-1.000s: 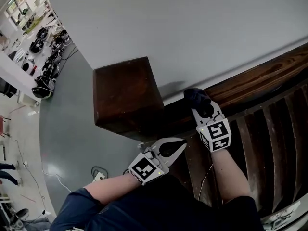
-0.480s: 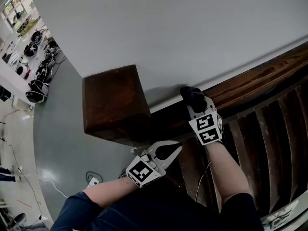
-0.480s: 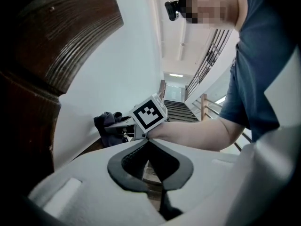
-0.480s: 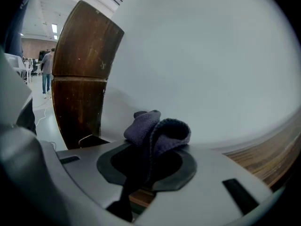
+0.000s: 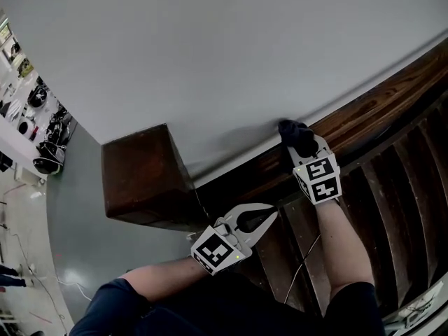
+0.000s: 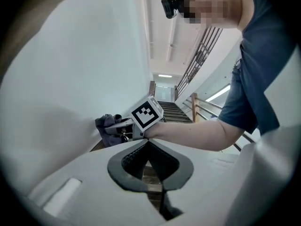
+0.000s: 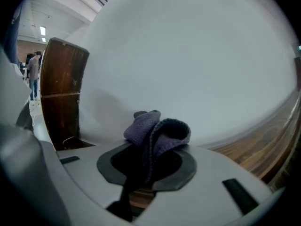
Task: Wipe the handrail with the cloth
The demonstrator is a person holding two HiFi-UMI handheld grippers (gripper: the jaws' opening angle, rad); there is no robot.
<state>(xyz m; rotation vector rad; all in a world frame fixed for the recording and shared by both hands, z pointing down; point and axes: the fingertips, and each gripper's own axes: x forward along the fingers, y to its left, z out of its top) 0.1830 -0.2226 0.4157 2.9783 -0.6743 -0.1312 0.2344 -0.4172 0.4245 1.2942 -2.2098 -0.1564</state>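
Note:
A dark wooden handrail slopes up to the right along the white wall. My right gripper is shut on a dark blue-grey cloth, which presses on the rail's top next to the wall. In the right gripper view the bunched cloth sticks up from between the jaws of the right gripper, with the rail at the right. My left gripper hangs below the rail, shut with nothing in it. The left gripper view looks past its jaw tips at the right gripper and the cloth.
A square dark newel post ends the rail at the lower left. Wooden balusters run under the rail on the right. The white wall lies close behind the rail. Grey floor with cables lies far below at the left.
My right gripper has slid the cloth up along the rail, farther from the newel post. The left gripper has stayed shut below the rail.

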